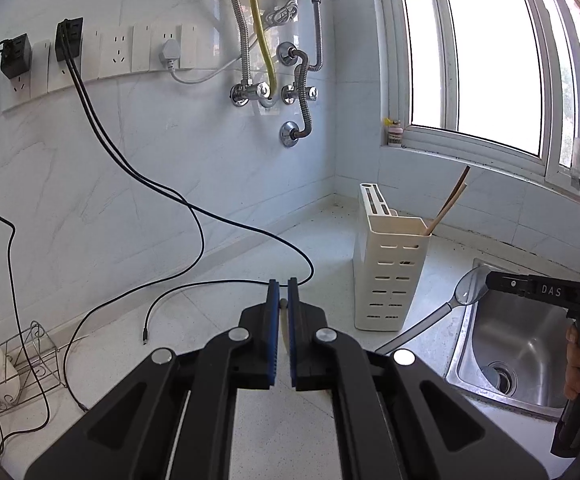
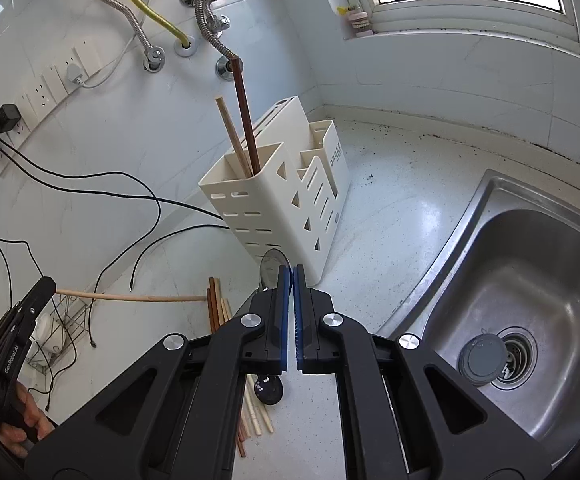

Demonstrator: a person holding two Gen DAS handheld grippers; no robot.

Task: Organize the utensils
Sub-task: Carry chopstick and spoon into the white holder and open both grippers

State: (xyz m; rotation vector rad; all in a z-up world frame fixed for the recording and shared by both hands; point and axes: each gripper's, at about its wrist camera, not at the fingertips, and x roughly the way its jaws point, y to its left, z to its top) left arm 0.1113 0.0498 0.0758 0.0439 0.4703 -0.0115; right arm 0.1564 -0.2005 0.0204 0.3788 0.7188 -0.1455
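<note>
The left gripper is clamped on one pale chopstick, and the right gripper is closed tight on a metal spoon, both held near the cream utensil holder left of the sink. More chopsticks lie on the counter in front of it. I judge the thin chopstick could swing in its narrow pinch and miss a compartment, or the spoon could slip towards the sink
</note>
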